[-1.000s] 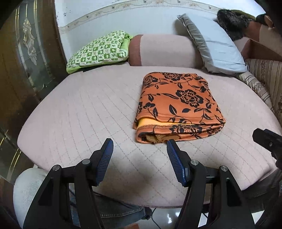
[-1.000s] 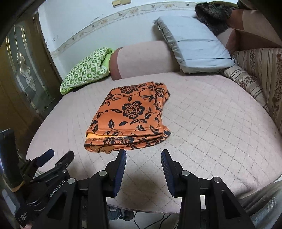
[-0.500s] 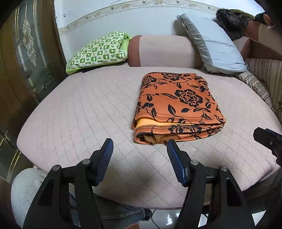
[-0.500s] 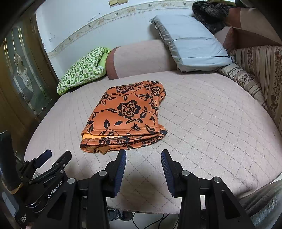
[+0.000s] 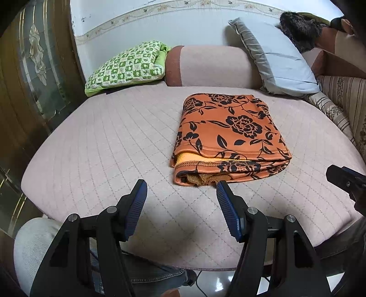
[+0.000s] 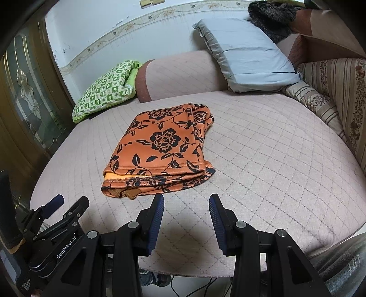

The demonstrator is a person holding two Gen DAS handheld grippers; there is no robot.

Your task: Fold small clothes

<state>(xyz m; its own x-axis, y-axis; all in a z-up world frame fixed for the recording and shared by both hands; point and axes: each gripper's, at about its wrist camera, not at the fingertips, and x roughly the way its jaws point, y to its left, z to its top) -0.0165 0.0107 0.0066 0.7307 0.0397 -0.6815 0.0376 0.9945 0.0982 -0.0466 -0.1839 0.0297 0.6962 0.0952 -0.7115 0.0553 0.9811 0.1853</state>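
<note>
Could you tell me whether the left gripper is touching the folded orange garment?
Apart: the right wrist view shows the left gripper well short of the orange garment, with bare bed cover between.

One folded orange garment (image 5: 231, 134), two pillows (image 5: 128, 65) (image 5: 279, 59), and two grippers (image 5: 179, 196) (image 6: 186, 205).

The inner layers of the folded orange garment (image 5: 231, 132) are hidden; only a yellow lining edge shows at its near left corner, and what kind of garment it is cannot be told. The dark furry item (image 6: 272, 16) at far right is cut by the top edge in the right wrist view; its nature is unclear. The striped cushion (image 5: 343, 102) runs off the right edge. The person's legs (image 5: 146, 278) are mostly concealed beneath the pink quilted bed (image 5: 103, 141).
</note>
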